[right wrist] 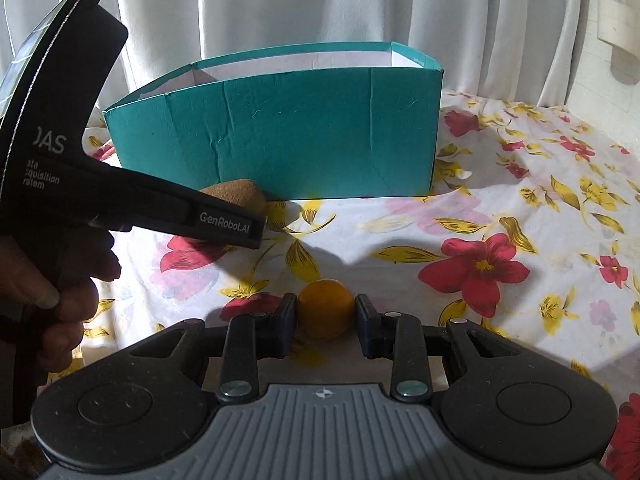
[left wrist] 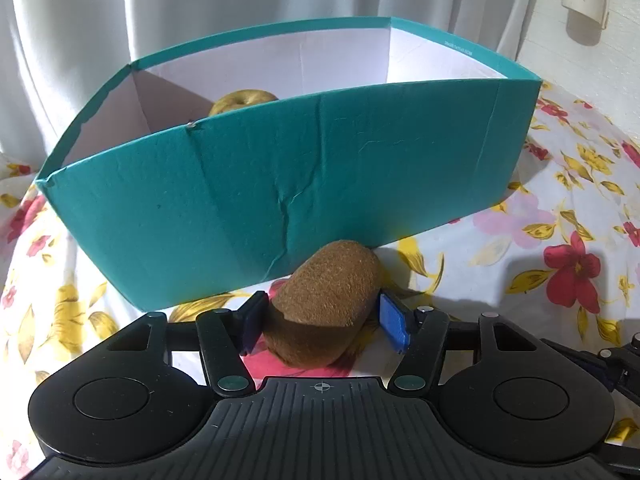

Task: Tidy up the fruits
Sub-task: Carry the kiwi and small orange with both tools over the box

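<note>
Left claw [left wrist: 320, 322] is sitting low over the flowered cloth [left wrist: 520, 264], jaws partly spread with a brown kiwi [left wrist: 326, 304] lying between them; the blue pads [left wrist: 394, 322] are standing right at the fruit's flanks, the right pad looking a hair clear of the skin, so a firm pinch cannot be told. The kiwi's far end is resting against the front wall of the teal box [left wrist: 280, 168], which is standing just ahead of this claw. Inside the box, ahead and to the left, a yellow-green apple [left wrist: 244, 100] is showing over the rim. Right claw [right wrist: 326, 316] is pinching a small orange fruit [right wrist: 326, 308], both pads pressing on its sides, the fruit sitting just above the cloth. From this claw the box is standing well ahead and a little left. The left claw's black body is crossing in at the left, a hand [right wrist: 60, 288] wrapping its grip, the kiwi peeking out behind it.
</note>
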Action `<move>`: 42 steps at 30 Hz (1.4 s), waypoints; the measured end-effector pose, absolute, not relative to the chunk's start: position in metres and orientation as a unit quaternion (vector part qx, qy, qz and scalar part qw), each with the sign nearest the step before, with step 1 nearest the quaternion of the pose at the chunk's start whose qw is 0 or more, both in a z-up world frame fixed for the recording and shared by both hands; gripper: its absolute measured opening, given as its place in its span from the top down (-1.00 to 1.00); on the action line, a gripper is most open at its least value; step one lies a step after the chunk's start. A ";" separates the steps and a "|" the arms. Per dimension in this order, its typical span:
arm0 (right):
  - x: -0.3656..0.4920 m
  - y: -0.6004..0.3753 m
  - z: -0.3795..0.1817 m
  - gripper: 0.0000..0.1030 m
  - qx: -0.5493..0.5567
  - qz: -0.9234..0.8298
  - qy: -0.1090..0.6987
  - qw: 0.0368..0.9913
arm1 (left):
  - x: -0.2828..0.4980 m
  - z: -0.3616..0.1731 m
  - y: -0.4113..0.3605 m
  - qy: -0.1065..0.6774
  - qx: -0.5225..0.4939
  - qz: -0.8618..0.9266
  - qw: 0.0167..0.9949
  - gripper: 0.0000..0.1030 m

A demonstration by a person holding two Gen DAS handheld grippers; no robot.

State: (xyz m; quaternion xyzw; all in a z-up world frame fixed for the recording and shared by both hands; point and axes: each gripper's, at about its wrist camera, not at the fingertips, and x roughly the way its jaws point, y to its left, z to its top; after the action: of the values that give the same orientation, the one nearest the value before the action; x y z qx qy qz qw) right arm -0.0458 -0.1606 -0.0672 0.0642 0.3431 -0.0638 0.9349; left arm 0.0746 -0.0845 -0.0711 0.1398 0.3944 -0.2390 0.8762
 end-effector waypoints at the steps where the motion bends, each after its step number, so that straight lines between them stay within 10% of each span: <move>1: -0.044 -0.161 -0.068 0.41 0.063 -0.063 0.343 0.935 | 0.074 -0.071 -0.085 0.394 0.141 -0.240 0.876 -0.23; 18: -0.048 -0.164 -0.060 0.41 0.065 -0.071 0.339 0.936 | 0.066 -0.053 -0.068 0.411 0.128 -0.235 0.871 -0.18; 42: 0.038 -0.189 0.114 0.41 0.033 -0.053 0.248 0.967 | 0.119 0.147 -0.042 0.317 0.066 -0.154 0.933 -0.18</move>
State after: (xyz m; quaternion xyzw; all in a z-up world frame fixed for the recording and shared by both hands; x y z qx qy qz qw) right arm 0.0377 -0.1887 0.1137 0.0329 0.2480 -0.0528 0.9668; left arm 0.1189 -0.0419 0.1468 0.0656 0.3173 -0.1539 0.9334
